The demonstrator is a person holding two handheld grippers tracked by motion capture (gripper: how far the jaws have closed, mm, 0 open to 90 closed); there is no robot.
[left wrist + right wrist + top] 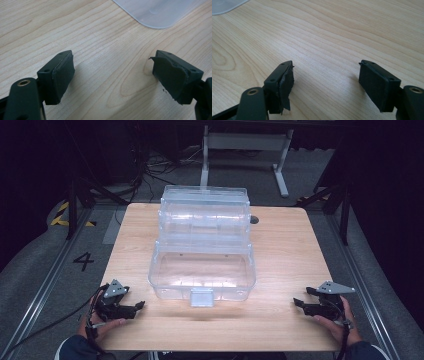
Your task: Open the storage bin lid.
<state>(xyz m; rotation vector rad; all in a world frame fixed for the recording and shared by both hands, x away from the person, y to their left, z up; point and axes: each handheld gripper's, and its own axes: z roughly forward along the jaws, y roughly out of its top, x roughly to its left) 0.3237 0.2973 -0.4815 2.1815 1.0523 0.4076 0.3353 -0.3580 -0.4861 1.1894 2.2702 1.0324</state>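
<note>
A clear plastic tiered box [203, 245] stands in the middle of the wooden table [280, 250], with a small latch [202, 297] at its front. My left gripper [131, 311] rests low over the table's near left corner, open, nothing between its pads [62, 75]. A rounded corner of the clear box [160, 12] lies beyond it. My right gripper [299, 304] sits near the front right of the table, open and empty, bare wood between its pads [373, 83]. Both grippers point inward at the box and are apart from it.
A white table frame [245, 150] and cables lie on the floor behind the table. Dark stands [75, 205] flank both sides. Bare wood lies left and right of the box and along the front edge.
</note>
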